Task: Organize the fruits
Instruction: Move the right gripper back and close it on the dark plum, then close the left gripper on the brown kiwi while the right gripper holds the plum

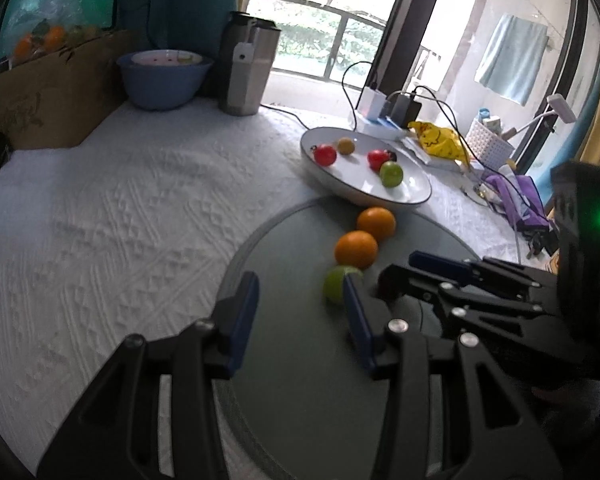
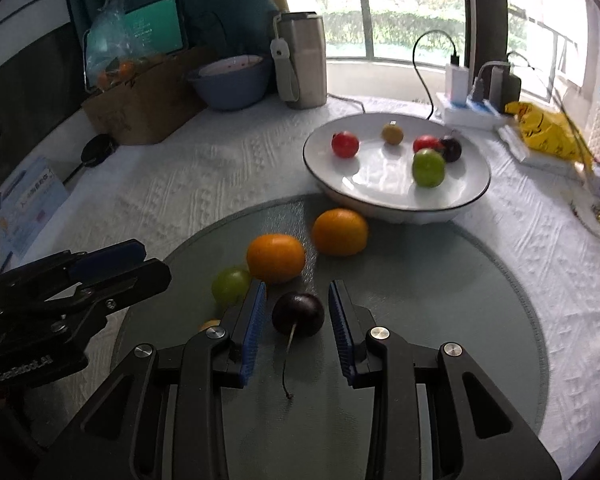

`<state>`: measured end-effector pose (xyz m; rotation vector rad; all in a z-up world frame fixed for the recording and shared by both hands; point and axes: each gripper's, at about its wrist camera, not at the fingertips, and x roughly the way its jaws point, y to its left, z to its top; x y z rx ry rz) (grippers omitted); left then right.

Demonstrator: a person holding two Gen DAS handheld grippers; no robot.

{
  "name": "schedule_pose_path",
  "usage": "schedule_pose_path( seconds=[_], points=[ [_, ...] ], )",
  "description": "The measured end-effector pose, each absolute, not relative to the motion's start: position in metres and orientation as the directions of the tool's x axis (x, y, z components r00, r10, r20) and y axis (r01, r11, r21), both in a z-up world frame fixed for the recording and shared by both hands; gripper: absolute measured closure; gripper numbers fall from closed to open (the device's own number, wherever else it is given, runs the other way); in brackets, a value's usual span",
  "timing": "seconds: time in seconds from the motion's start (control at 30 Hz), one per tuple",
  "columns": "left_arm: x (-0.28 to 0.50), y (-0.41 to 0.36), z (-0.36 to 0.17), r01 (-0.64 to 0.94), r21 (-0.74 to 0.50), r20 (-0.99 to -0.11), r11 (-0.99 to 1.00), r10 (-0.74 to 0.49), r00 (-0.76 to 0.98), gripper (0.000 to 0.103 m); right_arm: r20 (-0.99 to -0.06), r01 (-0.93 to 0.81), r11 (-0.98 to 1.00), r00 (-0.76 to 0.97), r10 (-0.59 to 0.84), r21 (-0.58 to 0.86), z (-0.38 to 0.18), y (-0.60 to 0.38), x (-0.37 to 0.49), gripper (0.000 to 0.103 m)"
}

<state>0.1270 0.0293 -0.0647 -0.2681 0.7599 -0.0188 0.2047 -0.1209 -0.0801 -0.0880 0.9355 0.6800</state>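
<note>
I have the right gripper (image 2: 297, 322) low over the round grey-green glass mat (image 2: 440, 304), its blue-padded jaws spread wide on either side of a dark purple cherry with a long thin stem (image 2: 298, 314). The pads stand apart from the cherry on both sides, so nothing is gripped; the cherry rests on the mat with its stem trailing toward me.

My left gripper (image 1: 300, 312) hangs over the same mat, jaws well open and empty. Its right pad sits just in front of a small green round fruit (image 1: 334, 288), partly hiding it.

Beyond that green fruit two oranges lie in a row on the mat: the nearer orange (image 2: 276, 258) touching or almost touching the green one, the farther orange (image 2: 340, 232) right beside the rim of the white shallow bowl with a dark edge (image 2: 380, 200). Inside the bowl I see two red round fruits, a small yellowish one, a green one and a dark cherry, the last three of these clustered on the right.

Everything sits on a bench covered with a white textured cloth (image 1: 120, 208). At the back stand a blue plastic bowl (image 1: 162, 84) and a steel tumbler (image 1: 248, 68)
</note>
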Motion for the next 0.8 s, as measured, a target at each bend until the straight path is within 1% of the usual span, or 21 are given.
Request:
schedule_pose_path(
  seconds=[0.23, 0.27, 0.63, 0.8],
  points=[
    [0.123, 0.023, -0.069, -0.078, -0.26, -0.693, 0.962, -0.13, 0.709, 0.058, -0.788, -0.588, 0.779, 0.366, 0.495, 0.216, -0.092, -0.117, 0.203, 0.069],
    [0.122, 0.02, -0.07, -0.074, -0.261, -0.696, 0.962, -0.135, 0.705, 0.058, -0.788, -0.591, 0.777, 0.364, 0.496, 0.216, -0.093, -0.118, 0.202, 0.071],
    [0.127, -0.01, -0.075, -0.024, -0.235, -0.723, 0.972, -0.158, 0.673, 0.058, -0.764, -0.576, 0.79, 0.406, 0.501, 0.212, -0.083, -0.145, 0.196, 0.072],
    [0.131, -0.024, -0.081, -0.011, -0.204, -0.745, 0.979, -0.148, 0.65, 0.058, -0.755, -0.562, 0.798, 0.42, 0.503, 0.219, -0.081, -0.159, 0.196, 0.072]
  ],
)
